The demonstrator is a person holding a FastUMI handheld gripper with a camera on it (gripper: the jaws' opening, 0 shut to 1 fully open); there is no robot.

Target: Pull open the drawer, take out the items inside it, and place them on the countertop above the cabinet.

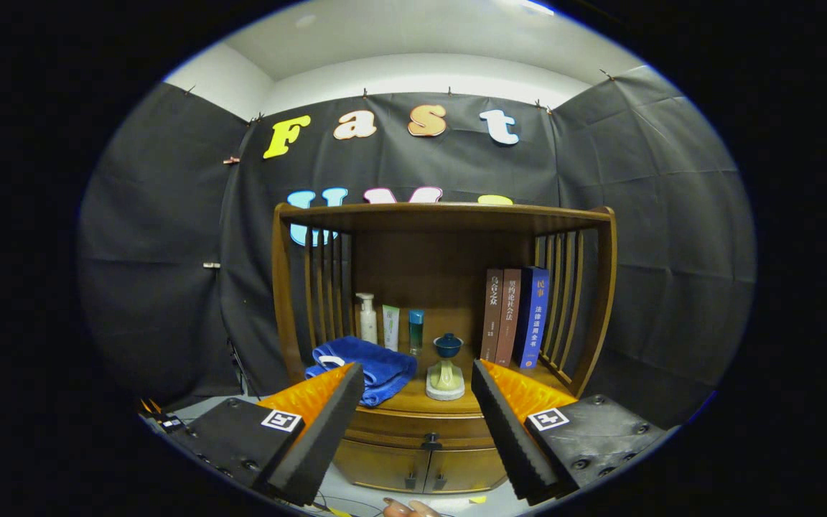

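Wooden cabinet (442,301) stands ahead of the gripper (417,380), fingers spread, holding nothing. Its drawer (413,427) sits shut at 6 o'clock below the countertop (449,403), knob (428,438) between the fingers. Blue towel (374,366) lies at 9 o'clock of a small cup (447,346).

The claw (417,375) stands wide apart, holding nothing, and its fingers (327,424) cover the drawer's (413,424) two ends, so only the middle stretch with its knob (428,437) shows. The left finger also hides the near corner of the blue towel (377,366) on the worktop (413,398). The drawer's contents cannot be seen. Below, the two cabinet doors (413,470) are partly hidden behind the fingers. At the very bottom, fingertips of a hand (410,508) are cut off.
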